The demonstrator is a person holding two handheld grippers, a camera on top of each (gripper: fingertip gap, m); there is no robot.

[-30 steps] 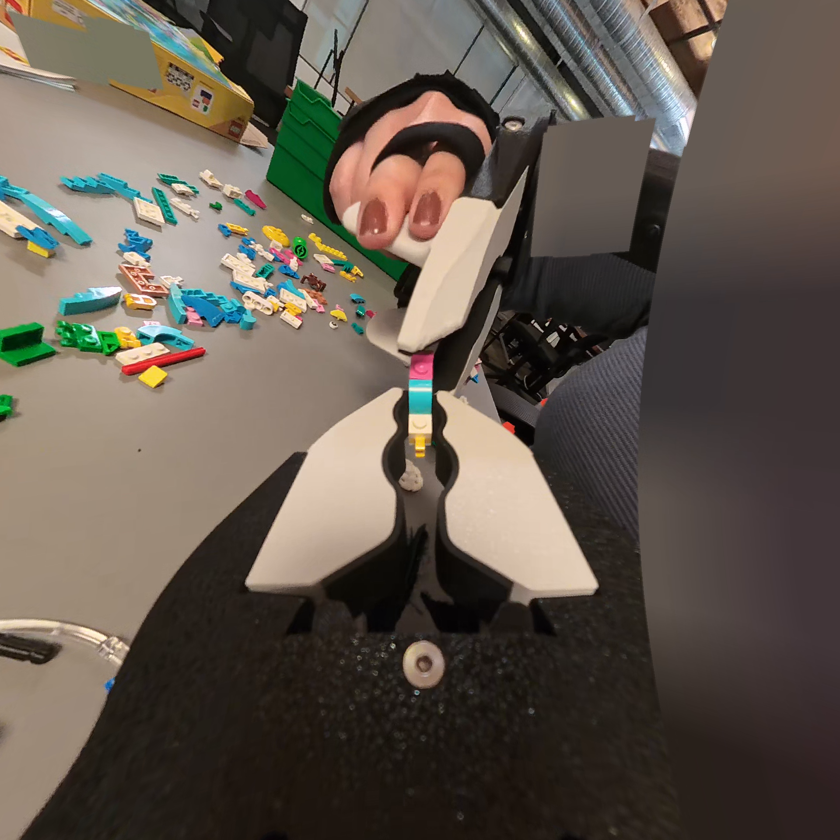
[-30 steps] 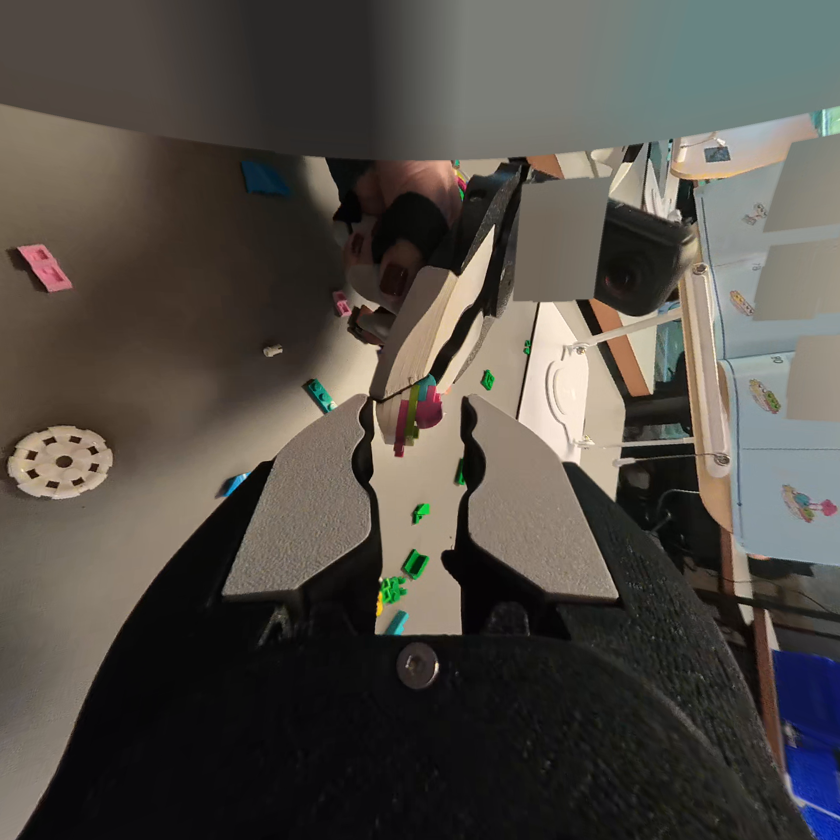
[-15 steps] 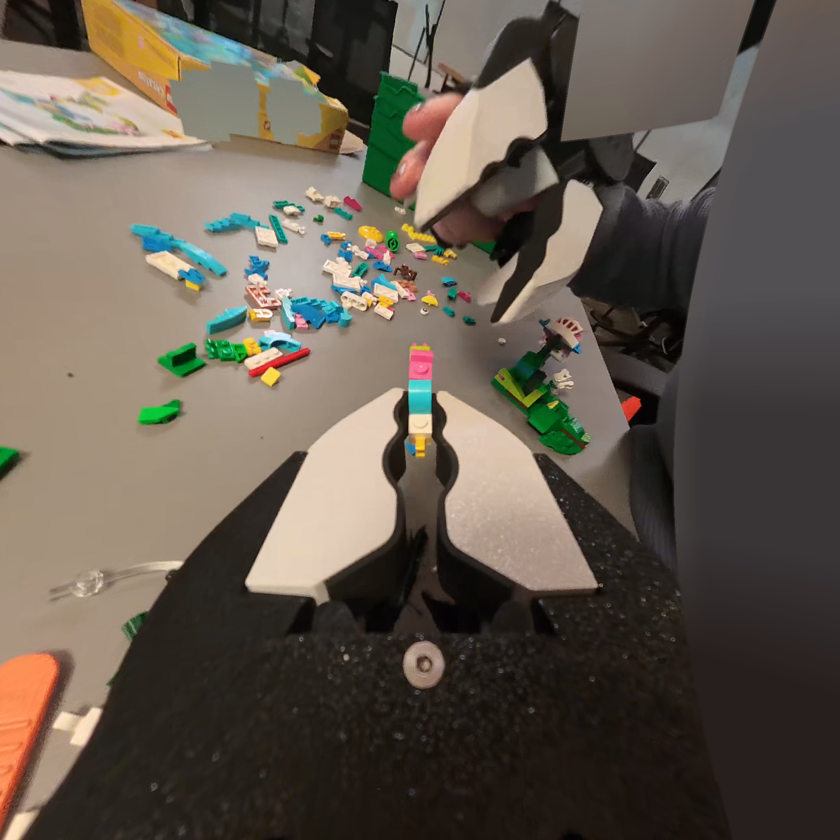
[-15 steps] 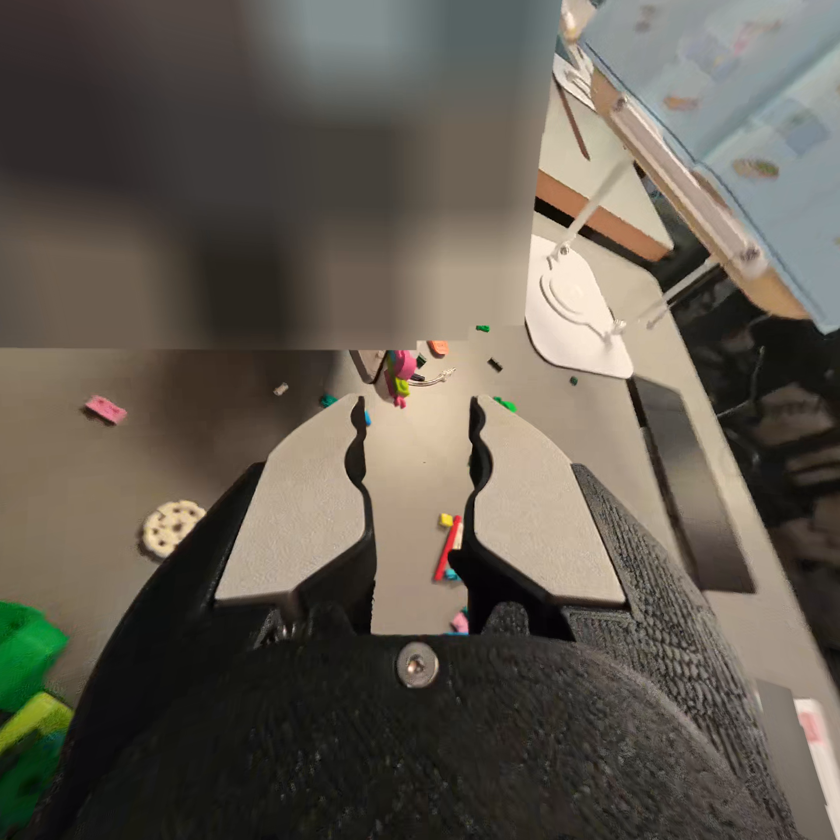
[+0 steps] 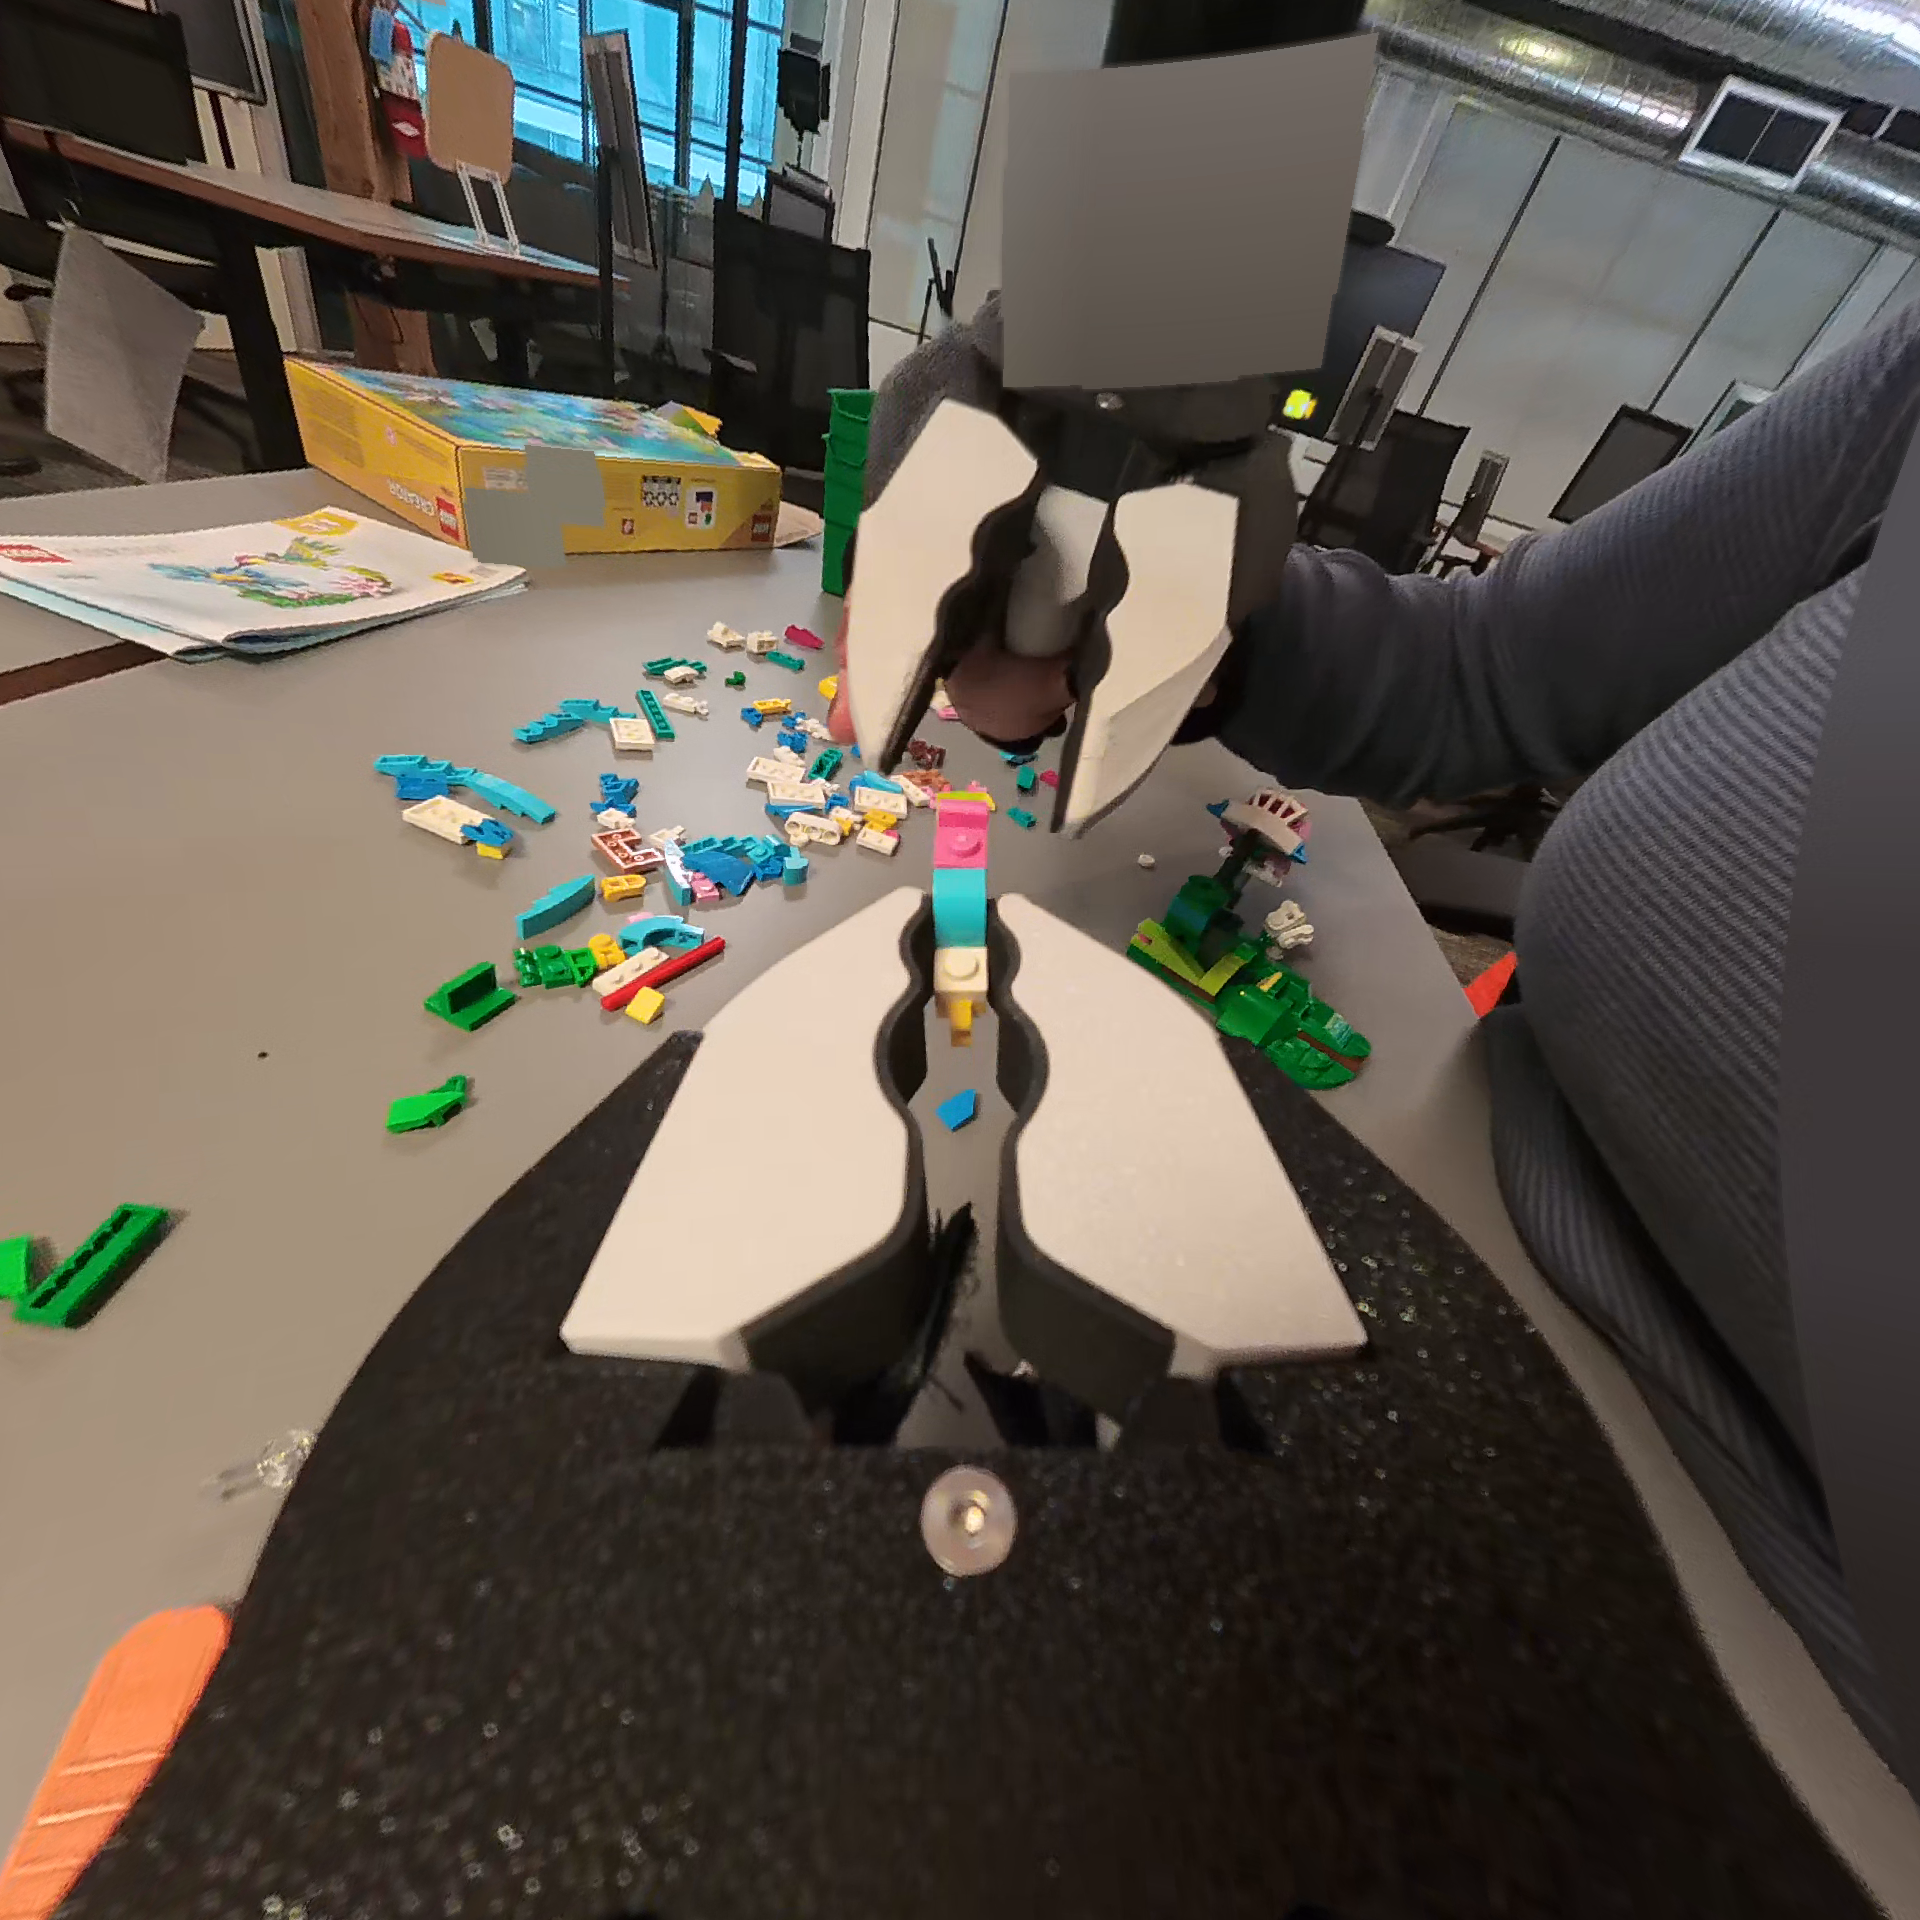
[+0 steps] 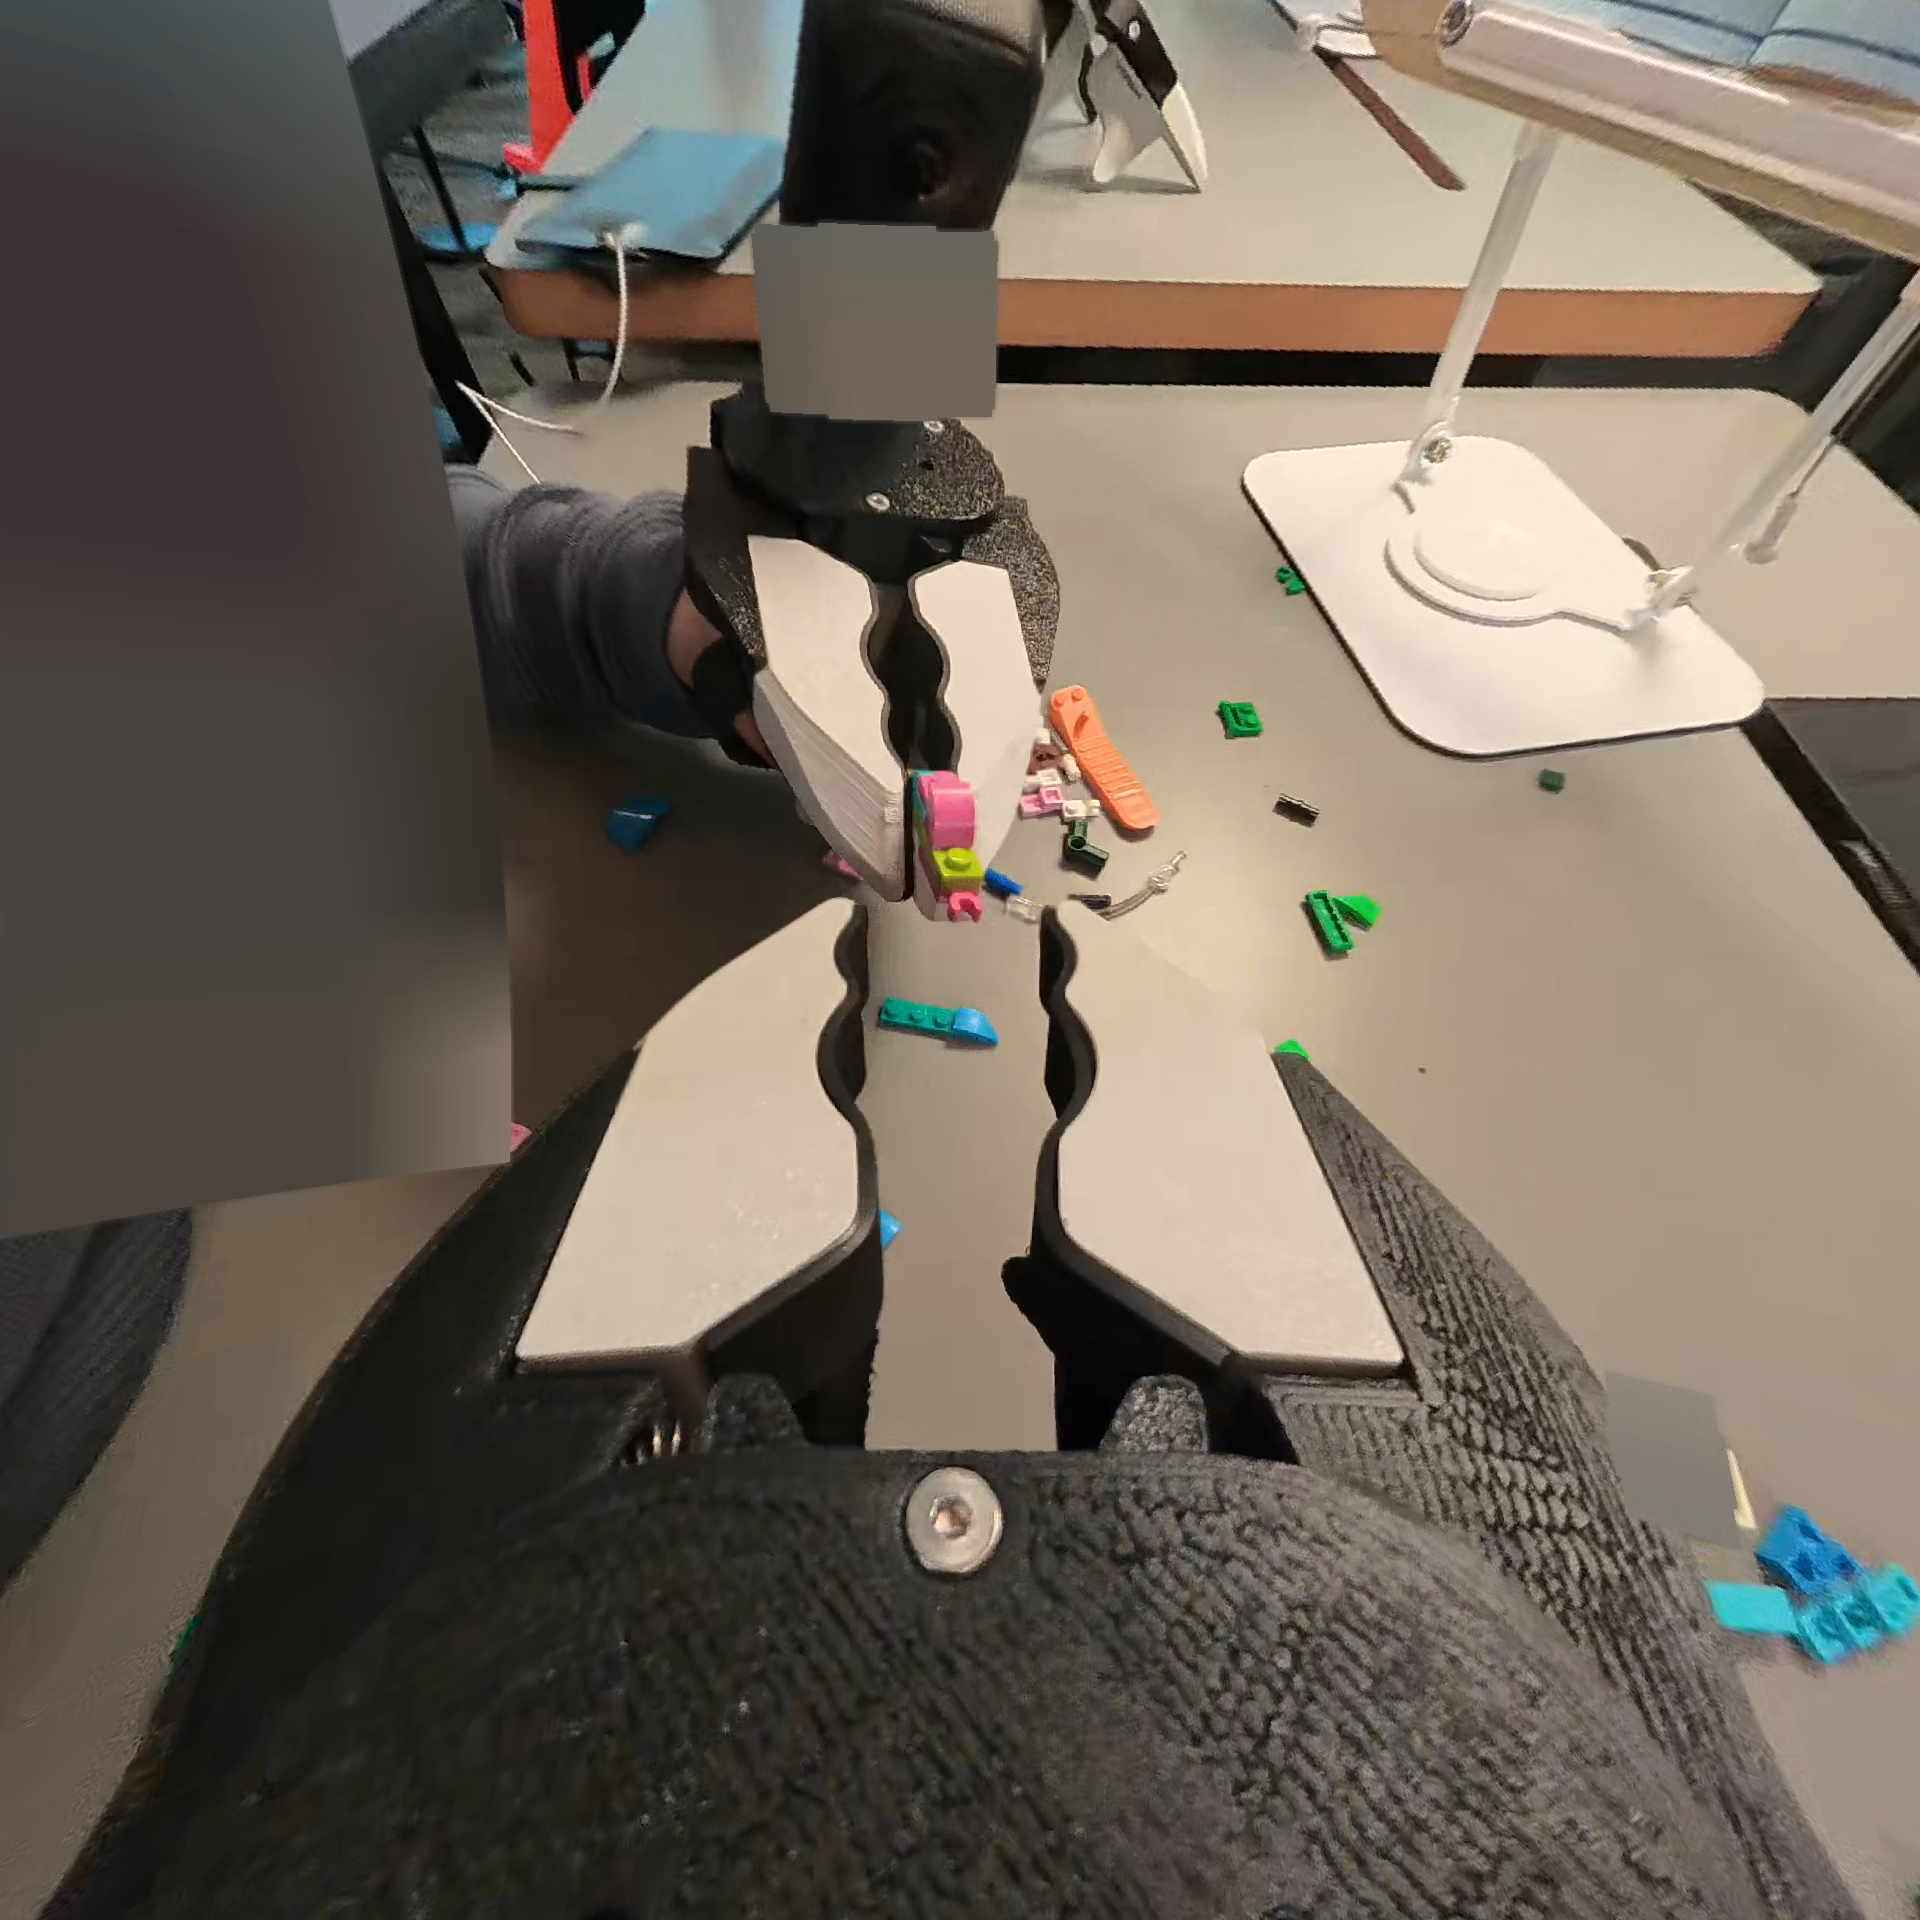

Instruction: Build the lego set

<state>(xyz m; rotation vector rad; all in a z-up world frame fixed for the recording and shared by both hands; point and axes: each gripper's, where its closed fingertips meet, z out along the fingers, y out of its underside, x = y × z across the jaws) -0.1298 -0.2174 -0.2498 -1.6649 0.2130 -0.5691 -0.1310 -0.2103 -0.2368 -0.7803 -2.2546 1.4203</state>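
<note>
1. The left gripper (image 5: 961, 914), two pale grey fingers on a black textured body, is pressed together on a small stacked lego assembly (image 5: 958, 899) of pink, turquoise, white and yellow bricks, held upright above the grey table (image 5: 208, 935).
2. From the right wrist view the same lego assembly (image 6: 948, 844) shows pink and lime bricks sticking out beside the left gripper's (image 6: 914, 831) tips.
3. The right gripper (image 6: 951, 925) is spread wide with nothing between its fingers; it faces the left gripper, tips near the assembly but apart from it.
4. In the left wrist view the right gripper (image 5: 971, 800) hangs just beyond the assembly's pink top.
5. Loose coloured lego pieces (image 5: 717, 821) lie scattered on the table behind.
6. A green built lego plant model (image 5: 1247, 977) stands to the right near the table's edge.
7. A yellow cardboard box (image 5: 520, 457) and an open instruction booklet (image 5: 239, 582) lie at the far side.
8. An orange plastic brick separator (image 6: 1103, 758) lies near a white stand base (image 6: 1496, 613).
</note>
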